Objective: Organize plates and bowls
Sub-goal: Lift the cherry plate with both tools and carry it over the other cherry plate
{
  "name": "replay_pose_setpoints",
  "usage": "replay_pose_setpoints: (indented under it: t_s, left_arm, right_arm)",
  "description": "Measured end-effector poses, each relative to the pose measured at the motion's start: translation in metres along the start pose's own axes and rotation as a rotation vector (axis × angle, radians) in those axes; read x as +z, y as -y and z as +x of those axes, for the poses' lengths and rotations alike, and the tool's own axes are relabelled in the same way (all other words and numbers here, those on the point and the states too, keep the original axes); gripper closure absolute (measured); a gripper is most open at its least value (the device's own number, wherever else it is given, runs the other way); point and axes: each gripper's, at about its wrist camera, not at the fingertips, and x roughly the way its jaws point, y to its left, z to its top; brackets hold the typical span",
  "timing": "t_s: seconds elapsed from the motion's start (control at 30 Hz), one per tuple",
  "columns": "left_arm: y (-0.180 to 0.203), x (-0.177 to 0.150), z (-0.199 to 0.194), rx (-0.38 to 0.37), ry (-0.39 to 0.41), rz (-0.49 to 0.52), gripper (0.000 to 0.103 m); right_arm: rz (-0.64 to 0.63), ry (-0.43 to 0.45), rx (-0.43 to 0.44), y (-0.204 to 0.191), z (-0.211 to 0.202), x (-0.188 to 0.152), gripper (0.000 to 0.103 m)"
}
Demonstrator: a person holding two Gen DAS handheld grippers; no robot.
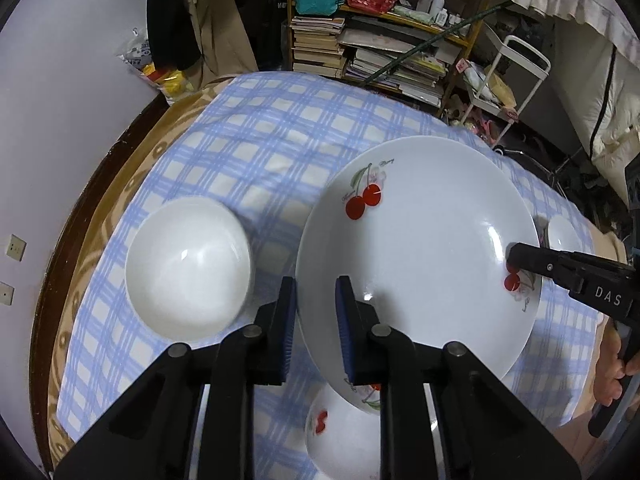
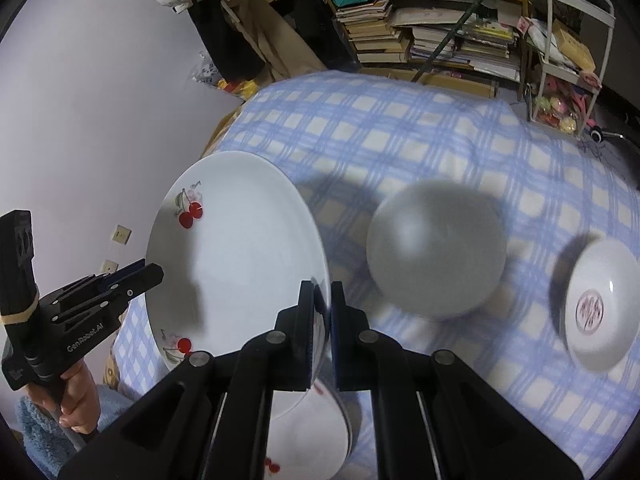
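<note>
A large white plate with red cherries [image 1: 420, 248] hangs tilted above the blue checked tablecloth [image 1: 260, 140]. My left gripper [image 1: 316, 284] straddles its left rim, one blue pad at the outer edge and one on the inside. My right gripper [image 2: 322, 286] is shut on the opposite rim of this plate [image 2: 240, 248]. The right gripper [image 1: 514, 258] shows at the far rim in the left wrist view, and the left gripper [image 2: 154, 272] in the right wrist view. A second cherry plate [image 1: 344, 436] lies underneath. A white bowl [image 1: 188, 268] sits to its left, another bowl [image 2: 436, 248] to its right.
A small white dish with a pink emblem [image 2: 600, 308] rests near the table's right side. Bookshelves [image 1: 360, 48] and a white trolley [image 2: 568, 40] stand behind the table. A pale wall [image 1: 60, 120] runs along the left. A person's hand [image 2: 80, 396] holds the left gripper's handle.
</note>
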Motion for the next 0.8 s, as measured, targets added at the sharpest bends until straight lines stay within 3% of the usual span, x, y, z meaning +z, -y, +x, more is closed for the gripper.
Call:
replay_pose_setpoints:
  t_s: [0.4, 0.8]
  left_arm:
    - [-0.001, -0.080, -0.014, -0.025, -0.017, -0.050, 0.084]
    - [-0.004, -0.119, -0.002, -0.006, -0.036, -0.066, 0.084]
  right_arm:
    - [-0.020, -0.042, -0.008, -0.004, -0.004, -0.072, 0.094]
    - [-0.019, -0.024, -0.053, -0.009, 0.004, -0.116, 0.092]
